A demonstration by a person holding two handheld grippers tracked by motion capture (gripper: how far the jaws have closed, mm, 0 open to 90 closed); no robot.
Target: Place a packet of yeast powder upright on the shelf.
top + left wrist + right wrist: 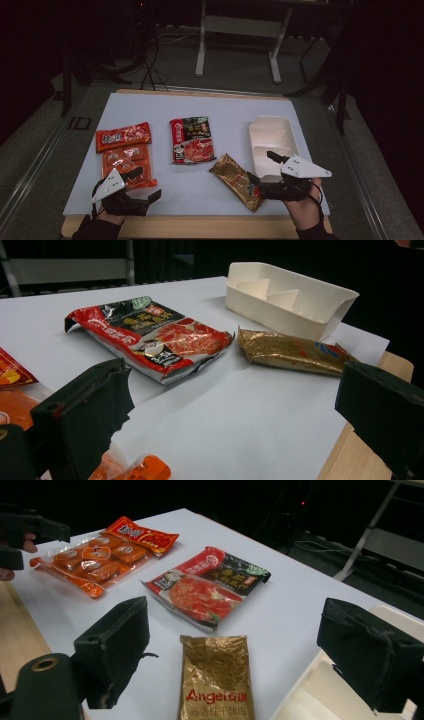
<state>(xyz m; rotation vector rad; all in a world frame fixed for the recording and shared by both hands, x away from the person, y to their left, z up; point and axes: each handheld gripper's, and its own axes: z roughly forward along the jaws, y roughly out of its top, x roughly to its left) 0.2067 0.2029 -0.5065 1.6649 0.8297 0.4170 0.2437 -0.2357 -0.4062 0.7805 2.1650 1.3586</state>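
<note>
Our right gripper (235,655), fingers spread open, faces the crinkled gold foil packet (216,680), whose long axis runs straight ahead between them.

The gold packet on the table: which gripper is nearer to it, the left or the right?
Right. The right gripper is open at the near end of the gold packet, one of its fingers over the packet. The left gripper is open far across the table, by the orange snack bag.
</note>
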